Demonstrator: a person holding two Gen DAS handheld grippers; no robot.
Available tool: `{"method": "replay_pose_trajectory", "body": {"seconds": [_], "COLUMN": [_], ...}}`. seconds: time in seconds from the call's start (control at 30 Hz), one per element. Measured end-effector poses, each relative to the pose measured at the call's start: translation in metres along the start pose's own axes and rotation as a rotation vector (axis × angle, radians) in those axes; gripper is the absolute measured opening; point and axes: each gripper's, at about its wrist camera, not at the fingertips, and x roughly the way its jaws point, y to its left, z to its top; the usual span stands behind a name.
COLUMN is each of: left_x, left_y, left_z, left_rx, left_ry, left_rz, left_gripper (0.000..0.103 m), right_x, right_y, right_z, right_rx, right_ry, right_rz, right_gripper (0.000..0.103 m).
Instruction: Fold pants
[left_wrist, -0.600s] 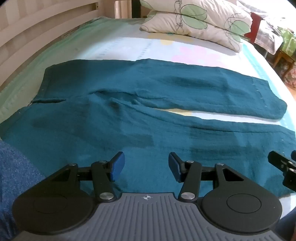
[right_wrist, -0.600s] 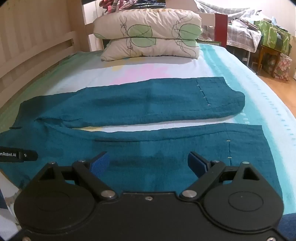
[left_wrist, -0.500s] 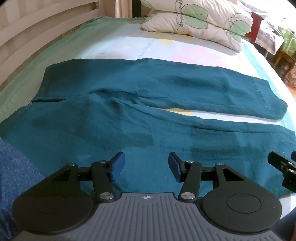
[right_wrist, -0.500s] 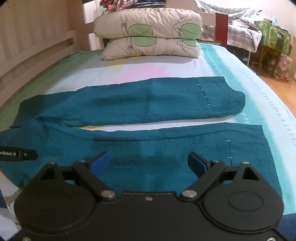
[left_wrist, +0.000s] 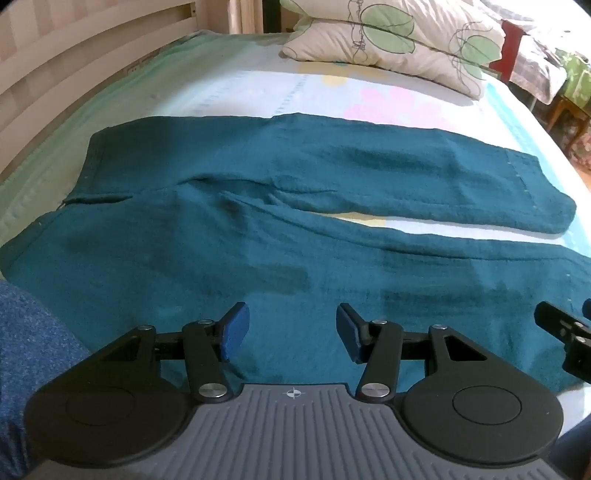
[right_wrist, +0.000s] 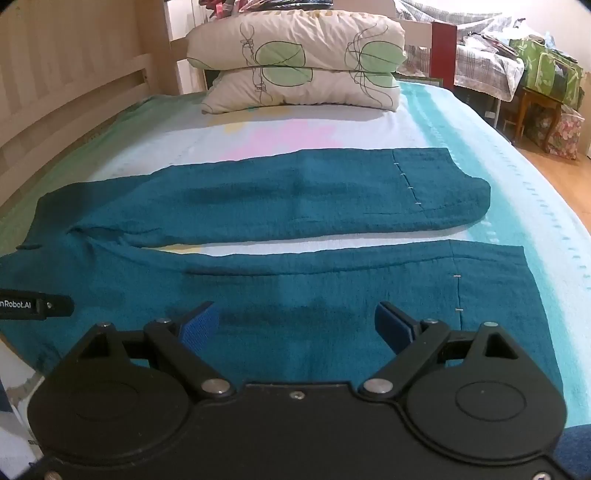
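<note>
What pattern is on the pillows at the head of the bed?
Cream pillows with green leaves outlined in black; right wrist view shows it best.

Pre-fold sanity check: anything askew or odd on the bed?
Minor only: pants lie flat, legs apart, with slight bunching at the crotch. Both grippers, left and right, are open, holding nothing.

Two cream pillows (right_wrist: 295, 79) printed with green leaves lie stacked at the far end of a bed, whose pastel sheet (right_wrist: 436, 122) shows pink and yellow patches. A slatted wooden frame (left_wrist: 74, 59) runs along its left side. Beyond the bed, green patterned bags (right_wrist: 546, 72) sit on a small wooden table (right_wrist: 535, 105).
</note>
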Motion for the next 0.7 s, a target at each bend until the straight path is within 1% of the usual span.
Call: {"method": "replay_pose_trajectory", "body": {"seconds": [0.7], "left_x": [-0.0007], "left_y": [-0.0006], "left_z": [-0.0003], "left_rx": [0.004], "left_ry": [0.003], "left_rz": [0.004], "left_gripper": [0.051], "right_x": [0.0014], "right_y": [-0.0004], "right_z": [0.0014], "right_rx": [-0.001], "right_ry": [0.022], "right_rz": [-0.004], "right_gripper": [0.093]}}
